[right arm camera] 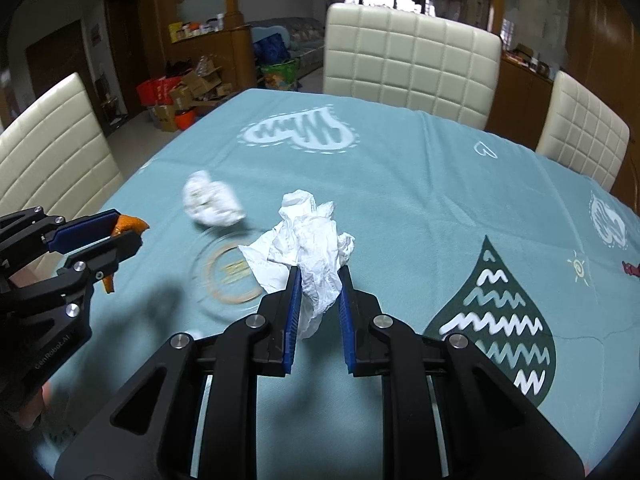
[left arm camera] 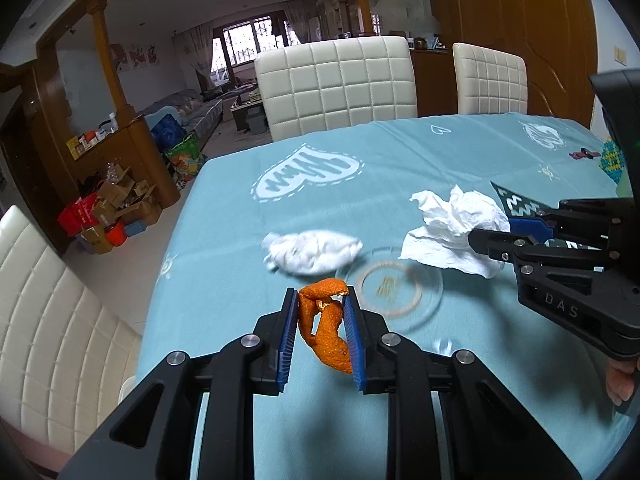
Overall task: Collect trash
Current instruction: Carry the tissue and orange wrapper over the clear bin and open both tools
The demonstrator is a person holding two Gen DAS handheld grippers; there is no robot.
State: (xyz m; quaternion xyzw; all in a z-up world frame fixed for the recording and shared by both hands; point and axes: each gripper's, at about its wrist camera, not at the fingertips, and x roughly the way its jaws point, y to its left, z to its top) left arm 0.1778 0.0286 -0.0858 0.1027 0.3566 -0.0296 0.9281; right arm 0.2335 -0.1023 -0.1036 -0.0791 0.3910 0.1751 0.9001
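Altogether: two tissues [right arm camera: 308, 240] [right arm camera: 212, 202], one orange peel [left arm camera: 324, 328], one glass plate [left arm camera: 424, 304].

Tablecloth [right arm camera: 400, 208]: matt woven cloth. Tissue [right arm camera: 316, 248]: crumpled soft paper. Peel [left arm camera: 324, 328]: rough, pitted. Plate [left arm camera: 400, 292]: clear glossy glass. Chairs [left arm camera: 336, 84]: quilted semi-gloss leather-look.
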